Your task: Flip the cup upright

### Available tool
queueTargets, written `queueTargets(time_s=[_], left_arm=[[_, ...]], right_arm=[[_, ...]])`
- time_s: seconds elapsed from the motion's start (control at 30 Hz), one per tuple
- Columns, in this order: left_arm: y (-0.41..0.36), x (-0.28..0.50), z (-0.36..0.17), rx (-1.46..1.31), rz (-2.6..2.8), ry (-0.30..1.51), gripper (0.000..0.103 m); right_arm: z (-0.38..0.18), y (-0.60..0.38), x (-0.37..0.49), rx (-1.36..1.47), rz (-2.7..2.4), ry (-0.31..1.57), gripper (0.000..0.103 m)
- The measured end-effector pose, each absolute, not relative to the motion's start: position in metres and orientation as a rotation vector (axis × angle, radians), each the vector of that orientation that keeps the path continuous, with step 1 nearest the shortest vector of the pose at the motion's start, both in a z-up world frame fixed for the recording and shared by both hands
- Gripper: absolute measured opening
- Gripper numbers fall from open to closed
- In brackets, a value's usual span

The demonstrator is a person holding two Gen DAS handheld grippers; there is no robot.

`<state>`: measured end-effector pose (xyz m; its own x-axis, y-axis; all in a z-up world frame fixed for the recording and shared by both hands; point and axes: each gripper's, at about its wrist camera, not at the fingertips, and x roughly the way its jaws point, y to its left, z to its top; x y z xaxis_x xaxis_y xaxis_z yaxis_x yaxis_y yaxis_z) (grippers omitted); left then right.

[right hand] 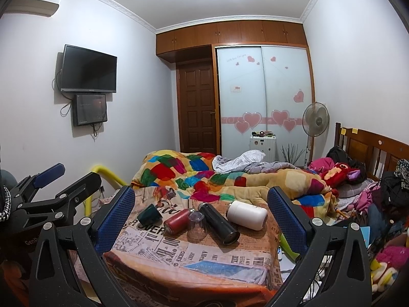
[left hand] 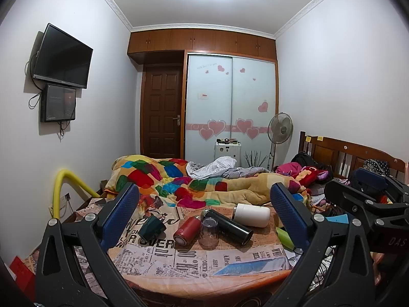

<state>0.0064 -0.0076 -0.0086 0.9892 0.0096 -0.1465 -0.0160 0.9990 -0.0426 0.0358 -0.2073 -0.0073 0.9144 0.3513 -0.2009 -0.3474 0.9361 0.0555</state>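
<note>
Several cups and flasks lie on a small table covered with a newspaper-print cloth (left hand: 194, 263). A dark green cup (left hand: 151, 227) lies on its side at the left. A red flask (left hand: 185, 231), a black flask (left hand: 227, 226) and a white flask (left hand: 251, 215) lie on their sides. A clear glass (left hand: 209, 231) stands upside down between the red and black flasks. The same items show in the right wrist view: green cup (right hand: 149, 214), clear glass (right hand: 196, 226). My left gripper (left hand: 204, 220) is open and empty, short of the cups. My right gripper (right hand: 202, 217) is open and empty too.
A bed with a patchwork blanket (left hand: 179, 179) lies behind the table. A yellow padded rail (left hand: 66, 186) stands at the left. A light green object (left hand: 285, 238) sits at the table's right edge. Clothes and toys (right hand: 383, 204) pile up at the right. The right gripper's body (left hand: 370, 204) shows beside my left.
</note>
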Motion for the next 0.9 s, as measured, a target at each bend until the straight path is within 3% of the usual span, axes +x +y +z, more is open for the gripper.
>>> queueTargets(time_s=[0.9], left_arm=[[0.0007, 0.0088, -0.0056, -0.065, 0.011, 0.143, 0.103]], right_arm=[[-0.0149, -0.2048, 0.0438, 0.008, 0.359, 0.217, 0.103]])
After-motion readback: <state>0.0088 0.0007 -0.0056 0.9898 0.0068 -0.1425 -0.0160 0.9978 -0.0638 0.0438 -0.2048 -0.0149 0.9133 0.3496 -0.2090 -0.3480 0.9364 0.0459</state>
